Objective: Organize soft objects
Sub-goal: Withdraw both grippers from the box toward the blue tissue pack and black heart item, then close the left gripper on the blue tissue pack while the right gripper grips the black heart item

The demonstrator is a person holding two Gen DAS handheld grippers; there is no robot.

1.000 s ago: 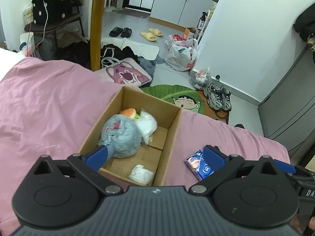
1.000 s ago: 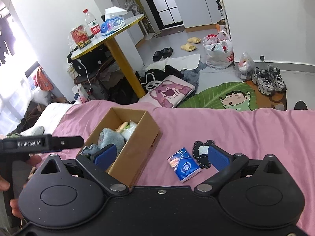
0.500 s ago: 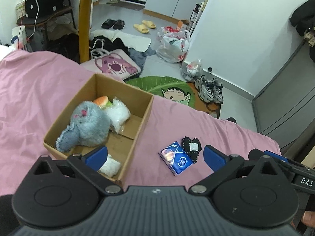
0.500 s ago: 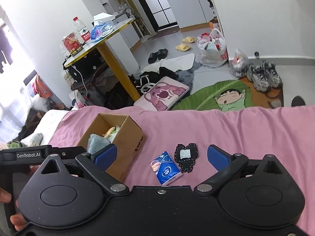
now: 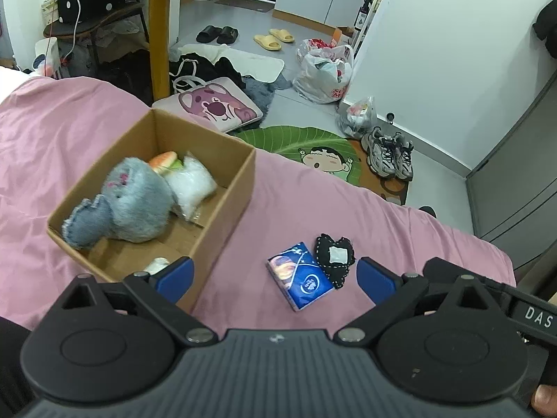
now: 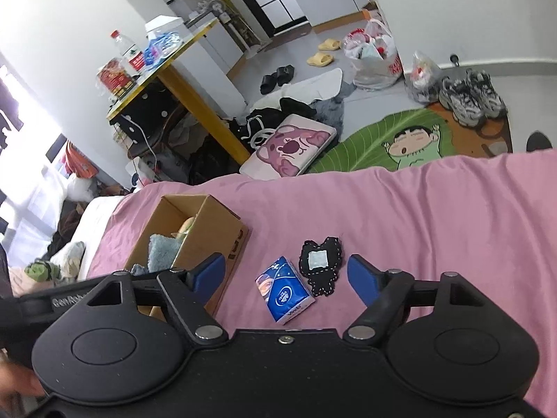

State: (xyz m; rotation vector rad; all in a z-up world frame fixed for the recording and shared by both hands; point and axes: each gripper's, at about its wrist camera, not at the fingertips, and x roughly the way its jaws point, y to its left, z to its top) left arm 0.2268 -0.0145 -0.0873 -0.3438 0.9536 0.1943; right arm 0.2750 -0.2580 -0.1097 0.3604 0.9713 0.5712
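Observation:
An open cardboard box (image 5: 240,188) (image 6: 222,233) sits on the pink bedspread (image 5: 52,132) (image 6: 435,216). Inside lie a grey plush toy (image 5: 135,202), a burger-shaped toy (image 5: 163,161), a clear plastic bag (image 5: 191,184) and a small white item (image 5: 156,264). To the box's right lie a blue tissue pack (image 5: 301,280) (image 6: 283,289) and a black patch with a white square (image 5: 334,256) (image 6: 320,264). My left gripper (image 5: 275,278) is open and empty, held above the tissue pack. My right gripper (image 6: 287,273) is open and empty, also above the pack and patch.
The bed's far edge drops to a cluttered floor: a yellow table leg (image 5: 158,31), a pink bear cushion (image 5: 212,106), a green cartoon rug (image 5: 313,149), sneakers (image 5: 391,153), plastic bags (image 5: 323,69). The right gripper's handle (image 5: 522,310) shows at right.
Both grippers have moved right, away from the box, so the tissue pack and black patch now lie between their open fingers. The box has shifted left in both views.

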